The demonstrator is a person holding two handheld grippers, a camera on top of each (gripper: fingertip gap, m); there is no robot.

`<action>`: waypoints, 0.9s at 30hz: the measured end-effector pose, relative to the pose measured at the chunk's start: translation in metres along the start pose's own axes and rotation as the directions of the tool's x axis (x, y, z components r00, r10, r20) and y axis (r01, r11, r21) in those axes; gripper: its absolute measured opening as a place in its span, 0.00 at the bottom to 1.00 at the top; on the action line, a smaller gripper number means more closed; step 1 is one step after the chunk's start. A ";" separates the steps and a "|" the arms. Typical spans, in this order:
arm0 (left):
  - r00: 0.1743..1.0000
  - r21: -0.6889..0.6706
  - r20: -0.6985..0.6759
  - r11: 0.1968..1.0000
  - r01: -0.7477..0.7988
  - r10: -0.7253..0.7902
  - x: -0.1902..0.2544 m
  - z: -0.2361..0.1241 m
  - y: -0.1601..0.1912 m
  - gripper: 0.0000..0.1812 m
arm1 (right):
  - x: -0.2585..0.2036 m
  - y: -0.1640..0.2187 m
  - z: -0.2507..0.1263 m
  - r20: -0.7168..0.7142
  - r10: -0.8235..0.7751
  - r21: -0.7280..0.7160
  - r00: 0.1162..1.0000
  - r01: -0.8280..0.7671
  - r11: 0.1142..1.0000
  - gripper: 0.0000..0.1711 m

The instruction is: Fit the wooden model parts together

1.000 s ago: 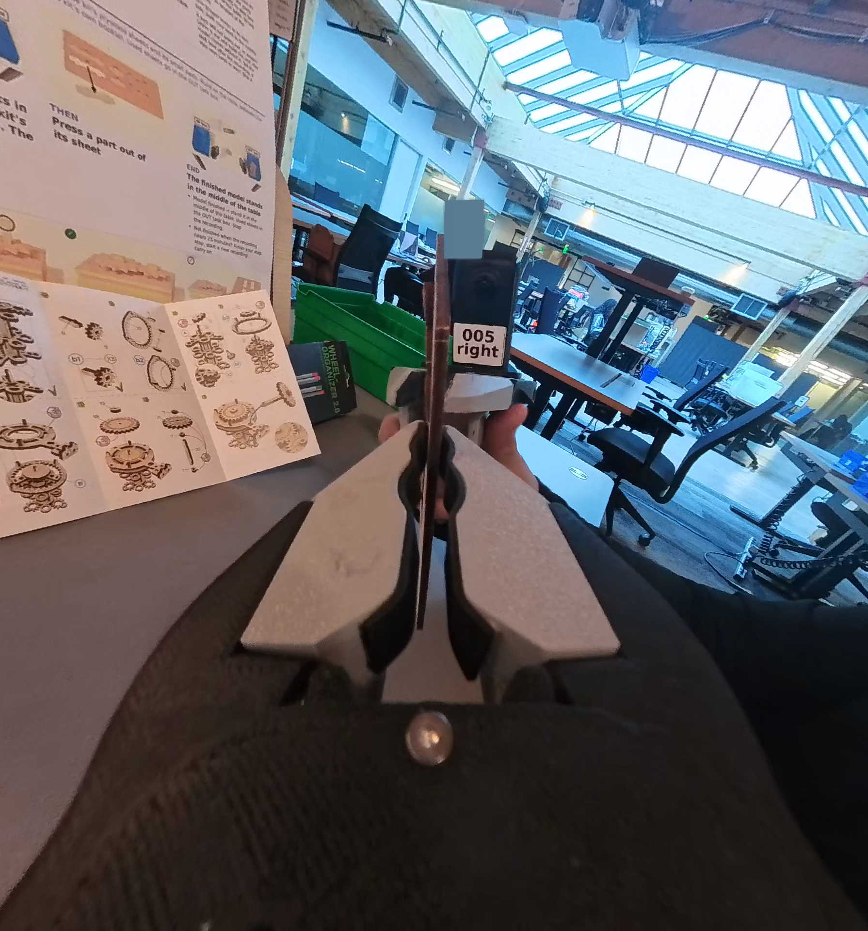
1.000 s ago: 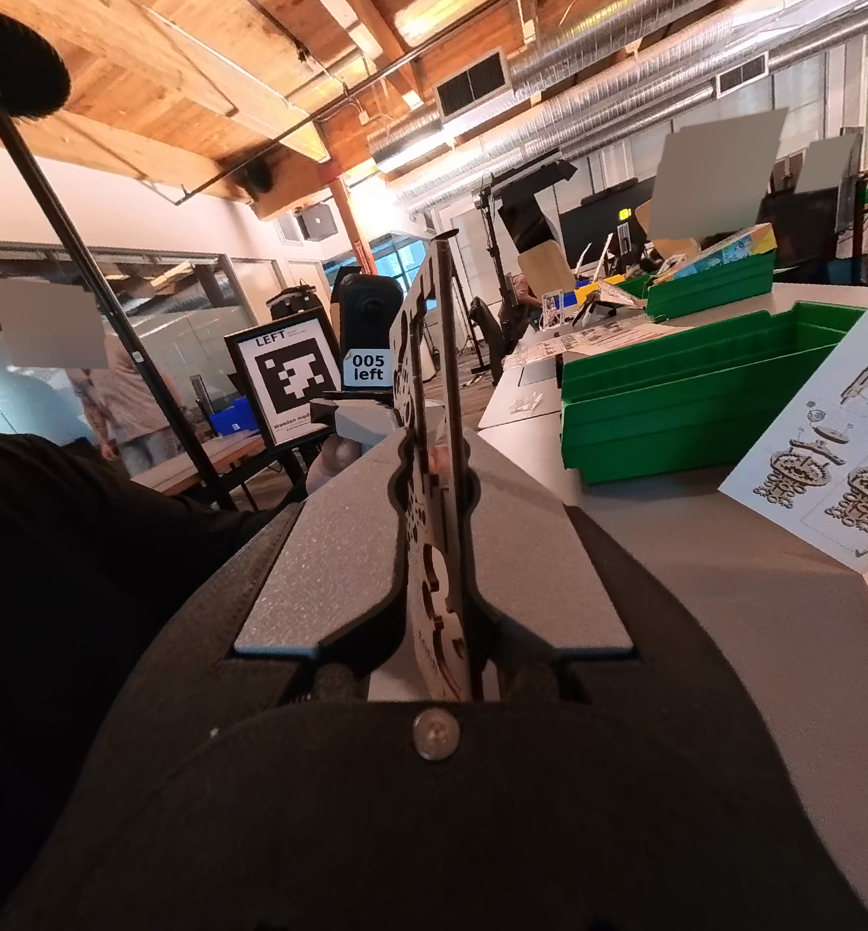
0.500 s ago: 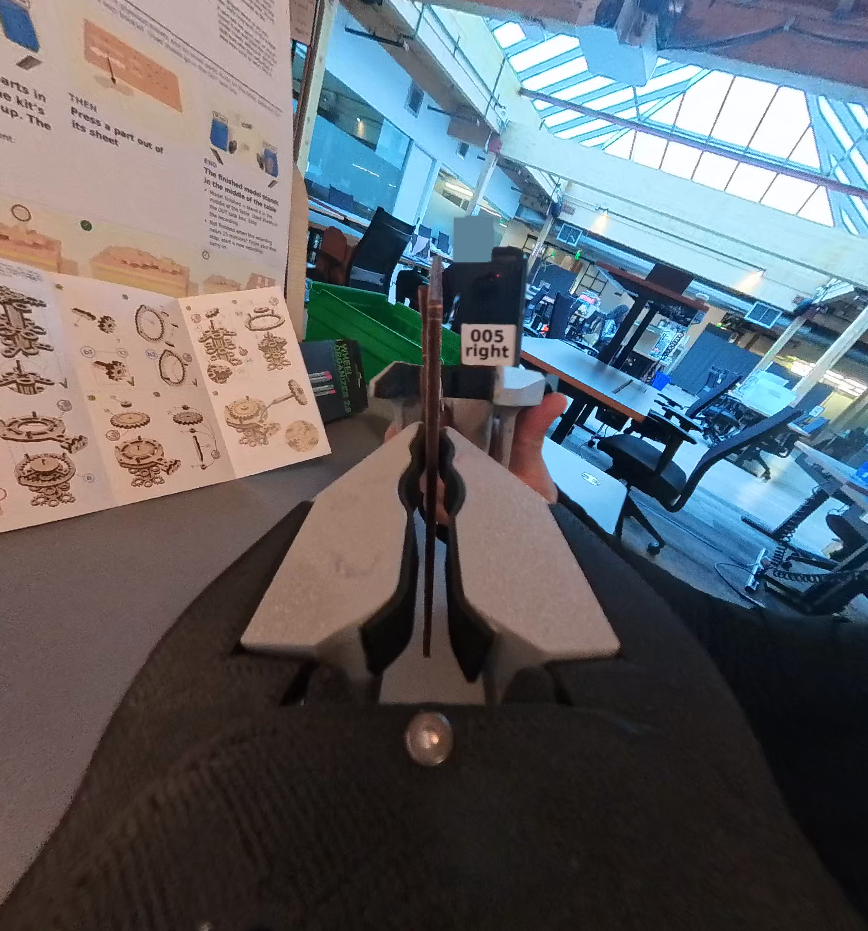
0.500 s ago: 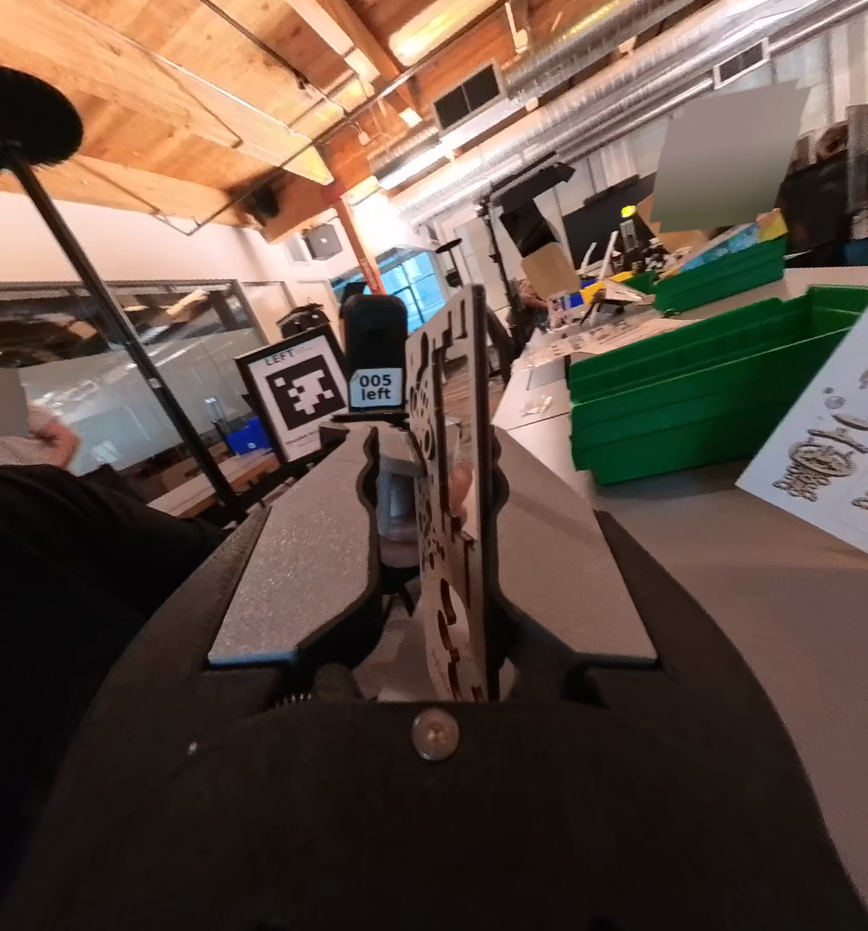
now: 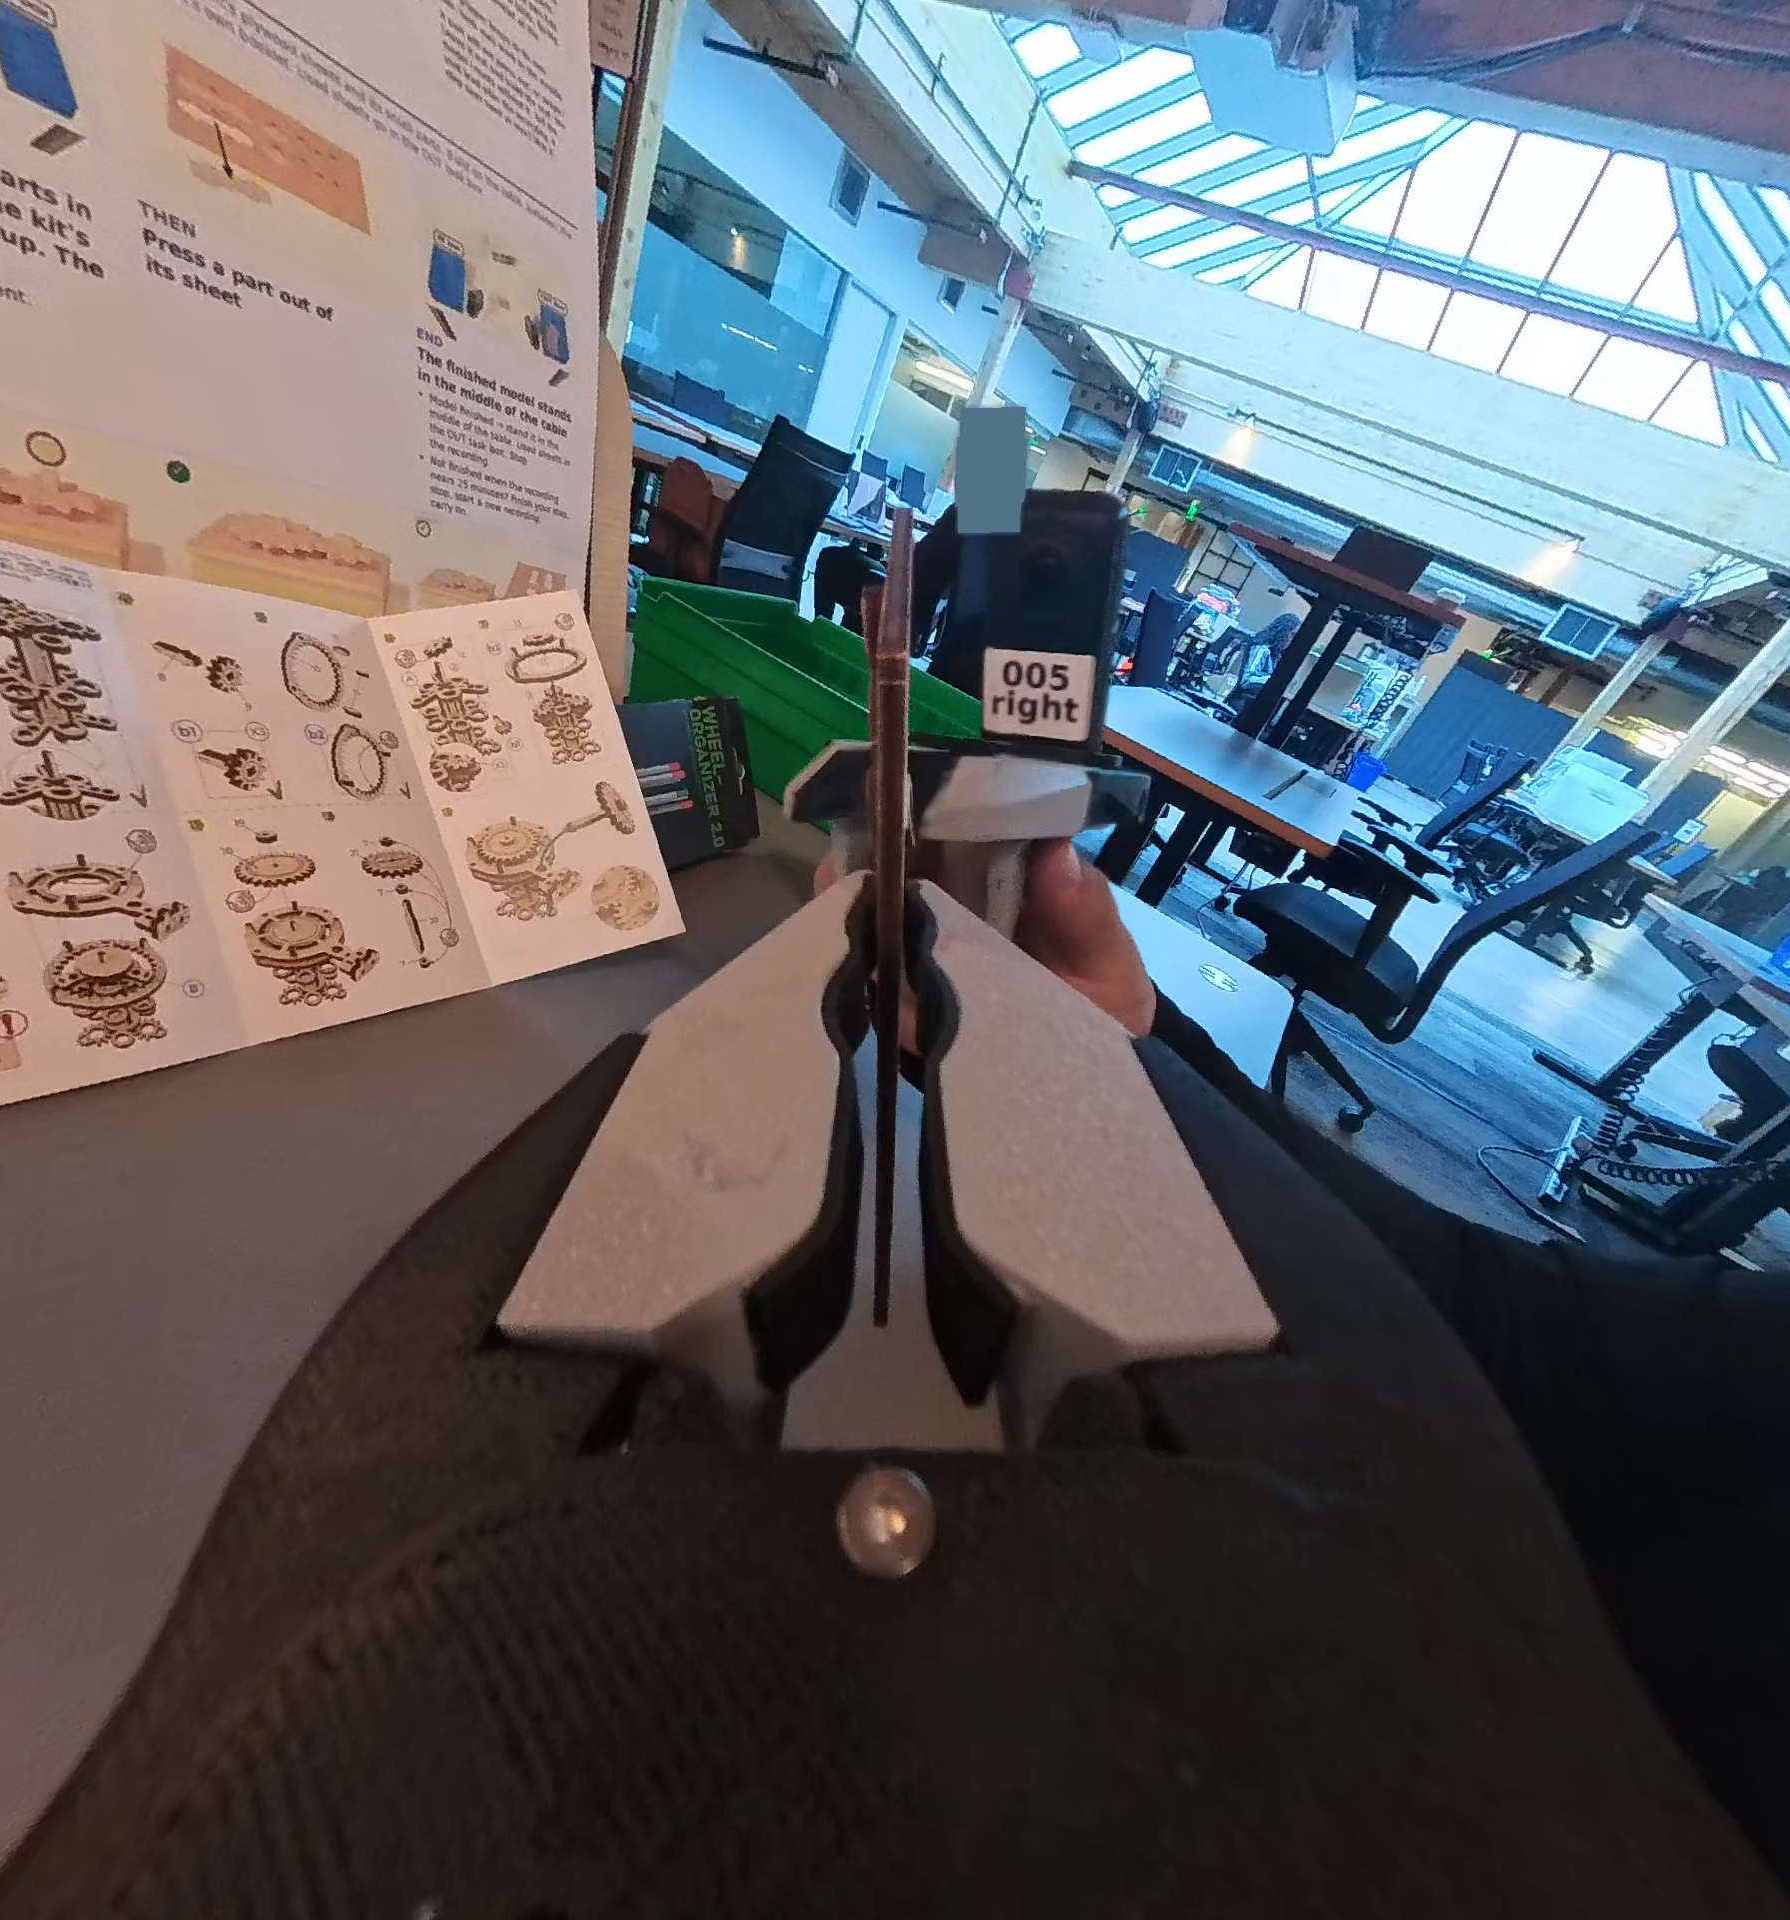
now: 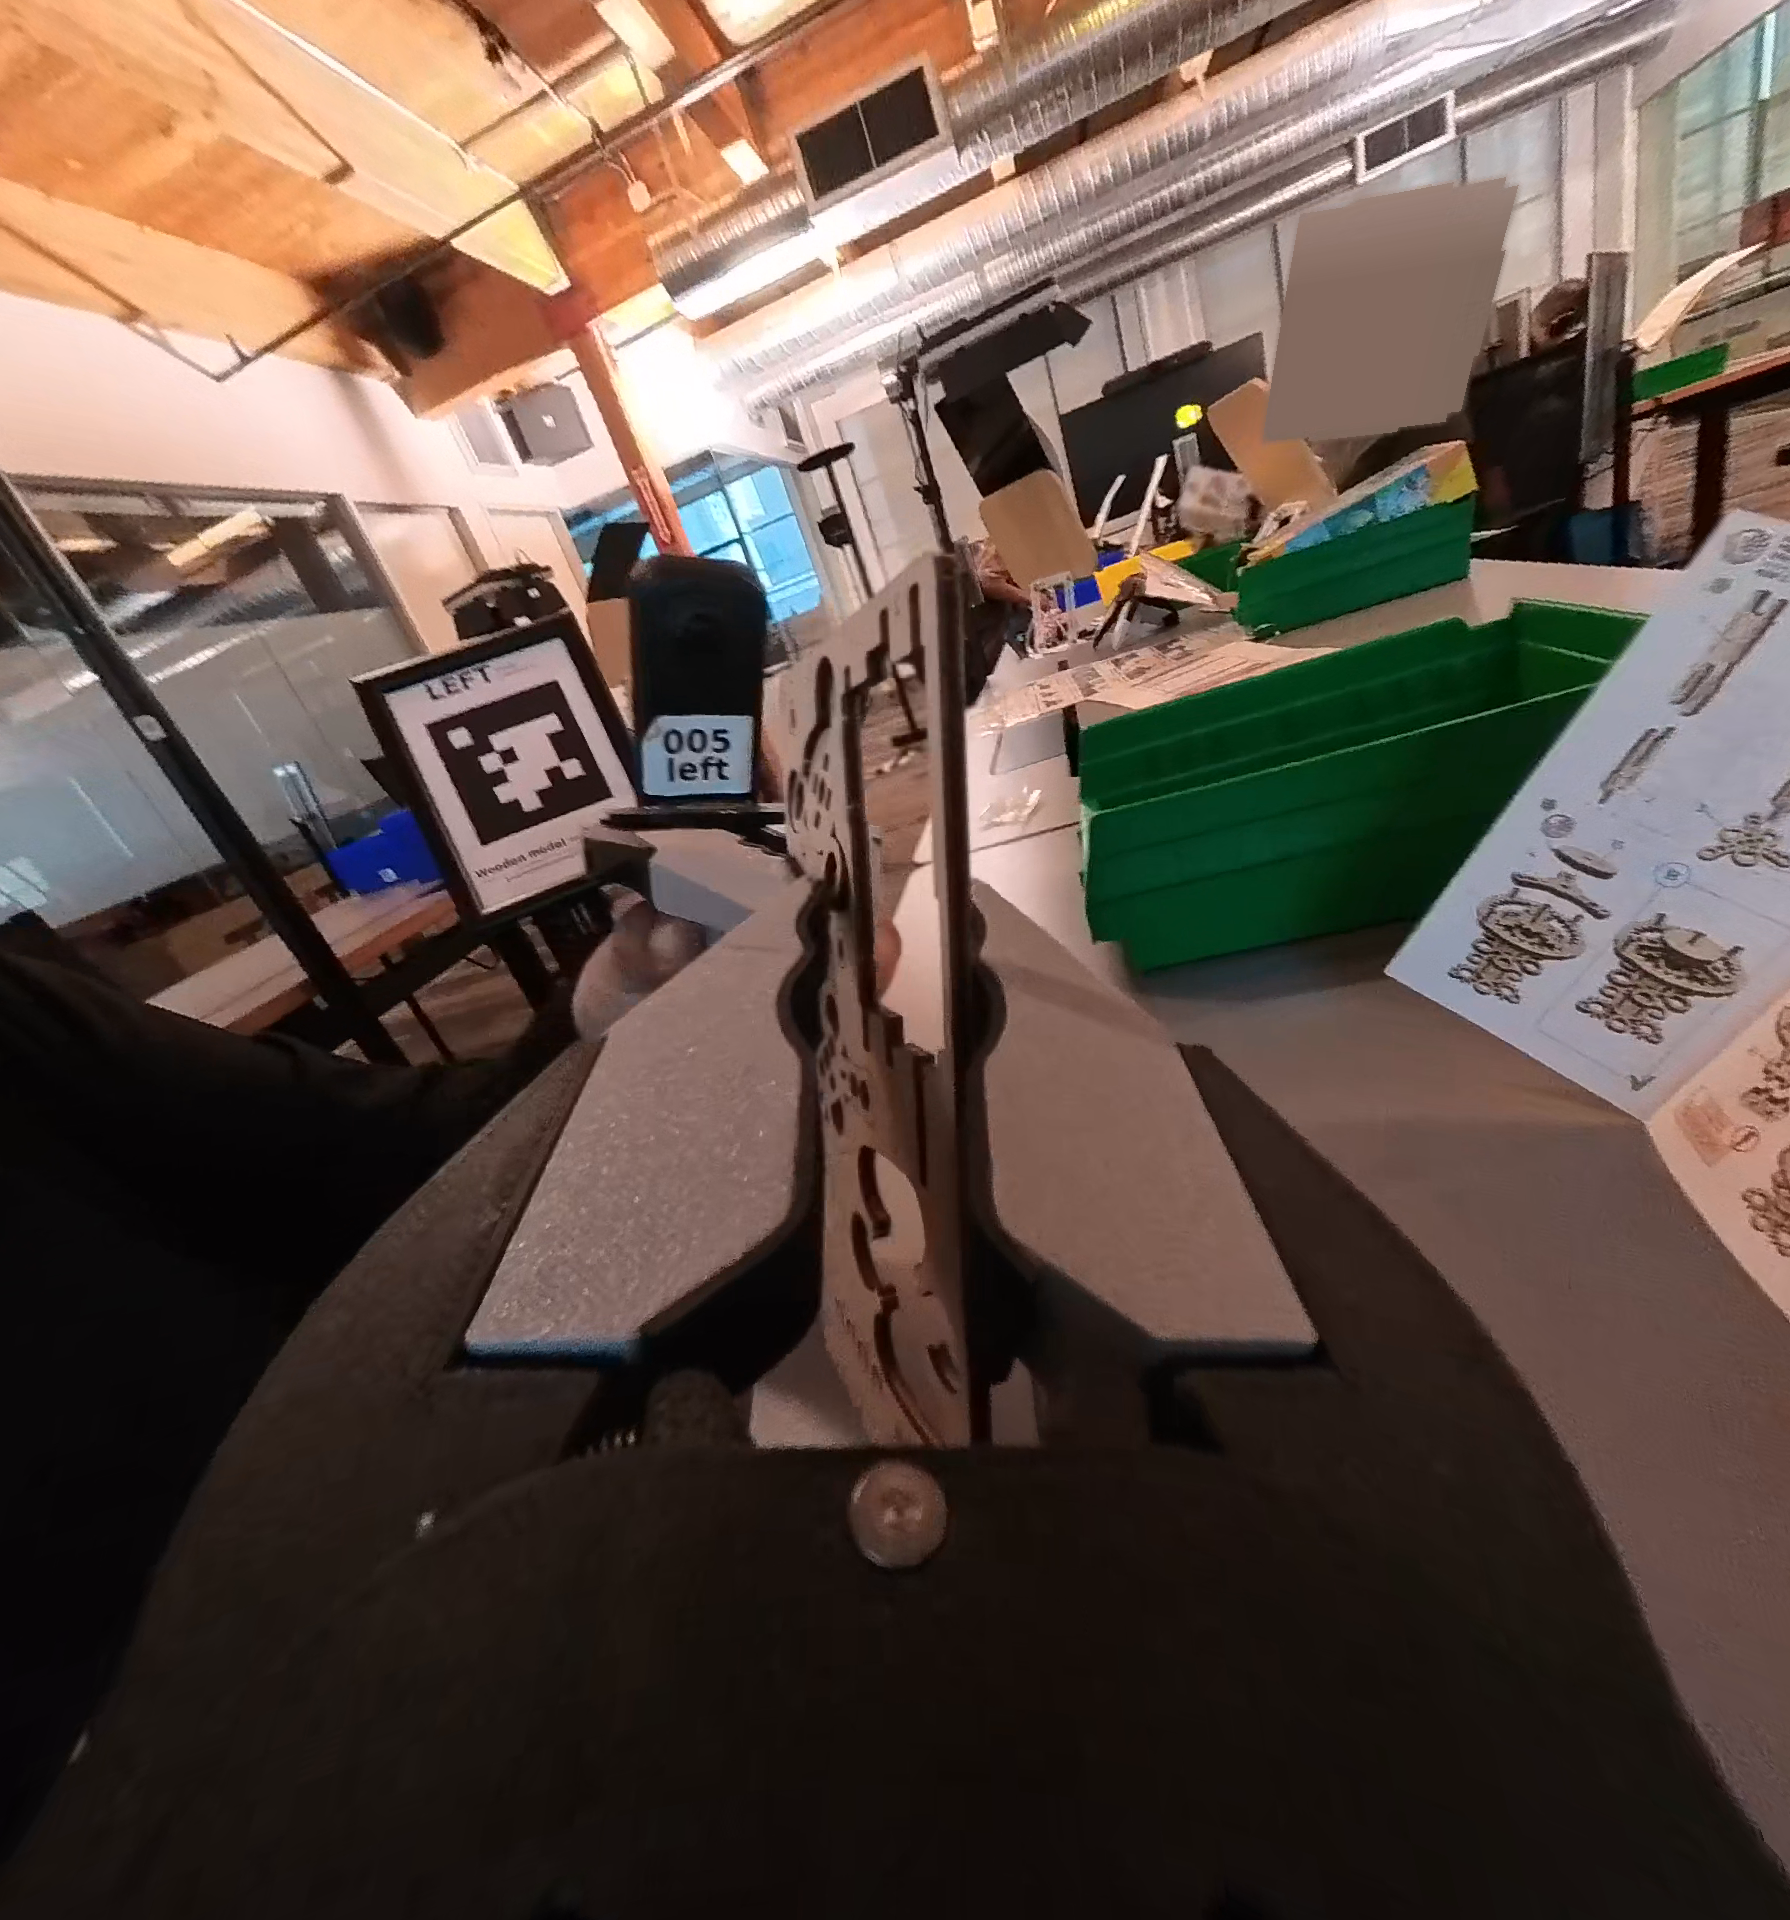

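A thin wooden parts sheet point(image 5: 891, 727) with cut-out shapes is held upright in the air between both grippers. In the left wrist view I see it edge-on. My left gripper point(image 5: 886, 904) is shut on one end of it. My right gripper point(image 5: 912, 795) faces me from the far end, jaws close around the sheet, with a hand point(image 5: 1078, 935) behind it. In the right wrist view the sheet point(image 6: 938, 1143) stands slanted between the jaws of the right gripper point(image 6: 886, 914) and fills the gap between them. The left gripper point(image 6: 766, 883) is partly hidden behind it.
A folded instruction leaflet point(image 5: 247, 810) and a poster board point(image 5: 247, 260) stand on the grey table point(image 5: 143, 1247). Green bins point(image 6: 1286, 790) and a small dark box point(image 5: 699, 779) sit farther back. A framed marker sign point(image 6: 517, 758) stands behind the left gripper. Only a small space, under 4 cm, lies between the two pairs of fingers.
The right gripper's jaws opened off the sheet half a second ago and have since narrowed around it again. The sheet now sits more slanted in them. The left gripper kept its hold.
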State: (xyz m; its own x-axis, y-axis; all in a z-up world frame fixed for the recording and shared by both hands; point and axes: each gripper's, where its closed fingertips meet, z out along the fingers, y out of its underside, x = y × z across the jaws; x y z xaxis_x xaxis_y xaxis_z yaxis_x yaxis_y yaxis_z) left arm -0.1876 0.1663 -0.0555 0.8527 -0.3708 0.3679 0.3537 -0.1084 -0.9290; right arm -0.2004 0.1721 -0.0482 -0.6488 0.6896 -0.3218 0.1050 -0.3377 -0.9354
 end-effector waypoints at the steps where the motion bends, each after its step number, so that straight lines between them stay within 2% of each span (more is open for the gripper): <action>1: 1.000 -0.003 0.004 1.000 -0.005 0.005 0.000 0.000 0.001 0.00 | 0.001 0.001 0.000 -0.008 -0.010 -0.005 1.000 0.010 1.000 0.12; 12: 0.999 -0.029 0.008 0.998 -0.047 0.047 0.003 0.004 0.001 0.00 | -0.005 -0.002 -0.001 0.034 -0.005 0.013 0.999 0.005 1.000 0.14; 27: 0.998 -0.038 0.020 0.998 -0.055 0.055 0.004 0.003 0.002 0.01 | -0.003 0.000 0.000 0.005 -0.033 -0.003 0.999 0.033 0.999 0.13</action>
State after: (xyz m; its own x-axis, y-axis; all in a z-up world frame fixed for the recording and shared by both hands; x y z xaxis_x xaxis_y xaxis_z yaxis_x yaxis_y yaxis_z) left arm -0.1824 0.1676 -0.0556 0.8787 -0.3573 0.3166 0.2918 -0.1230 -0.9486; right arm -0.1983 0.1702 -0.0471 -0.6561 0.6969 -0.2896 0.0854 -0.3127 -0.9460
